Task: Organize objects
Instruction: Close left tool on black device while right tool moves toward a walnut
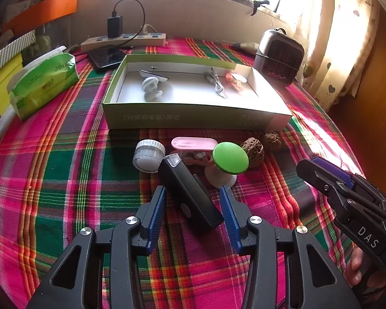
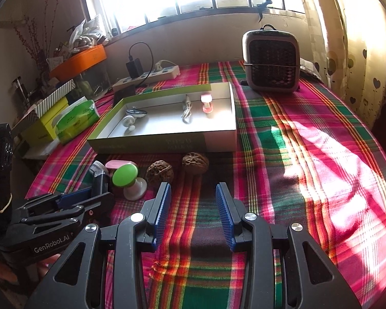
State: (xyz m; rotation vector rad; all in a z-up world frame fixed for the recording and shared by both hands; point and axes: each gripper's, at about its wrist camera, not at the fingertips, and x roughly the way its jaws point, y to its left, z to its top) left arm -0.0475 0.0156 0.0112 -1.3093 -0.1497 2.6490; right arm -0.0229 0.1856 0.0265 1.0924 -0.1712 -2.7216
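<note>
Now the left tongs (image 1: pixel 193 200) gape around the black gadget (image 1: pixel 190 193), not squeezing; right tongs (image 2: pixel 193 198) wait open, empty. Next, squeeze and carry it to the box (image 1: pixel 193 118) at 12 o'clock.

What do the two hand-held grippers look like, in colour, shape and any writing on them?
Both are black plastic linkage frames with triangular cut-outs and silver round pivot screws. The left hand-held gripper and the right hand-held gripper each carry two blue ribbed finger pads. From the side, white lettering shows: "GenRobot.AI" on the left one, "DAS" on the right one.
</note>
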